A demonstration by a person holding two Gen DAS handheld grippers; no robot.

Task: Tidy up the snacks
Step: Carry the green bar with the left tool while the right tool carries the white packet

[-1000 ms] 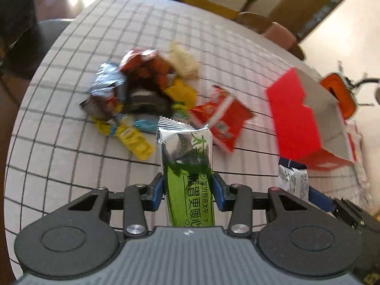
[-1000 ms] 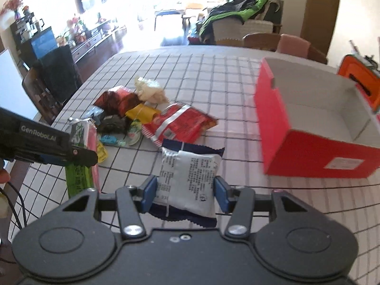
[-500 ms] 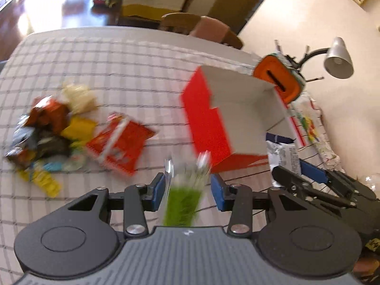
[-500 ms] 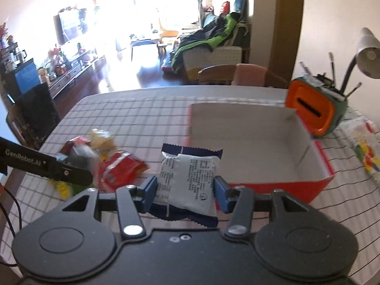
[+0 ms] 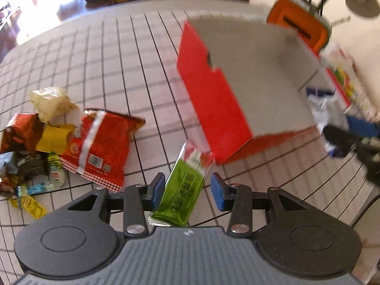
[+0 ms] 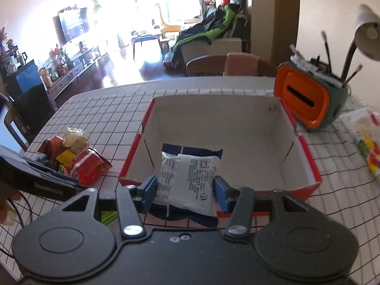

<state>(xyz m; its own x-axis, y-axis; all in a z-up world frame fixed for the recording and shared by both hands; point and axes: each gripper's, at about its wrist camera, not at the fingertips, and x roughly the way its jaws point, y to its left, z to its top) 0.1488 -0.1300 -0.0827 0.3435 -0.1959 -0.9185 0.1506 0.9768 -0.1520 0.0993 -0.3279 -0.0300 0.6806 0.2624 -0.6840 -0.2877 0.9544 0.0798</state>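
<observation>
My left claw (image 5: 187,191) stands open: the green packet (image 5: 184,190) sits tilted between its blue pads, with a gap at the right pad; contact at the left pad I cannot tell. My right claw (image 6: 185,191) is clamped on the white packet (image 6: 190,180), held at the near wall of the red box (image 6: 306,152). The remaining snack pile (image 5: 59,137) lies on the checked surface (image 5: 114,54), left of the box.

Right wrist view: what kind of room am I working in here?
Most likely a home dining table opening onto a living room: a checked tablecloth, a TV on a low cabinet, a jacket-draped armchair, and a desk lamp.
</observation>
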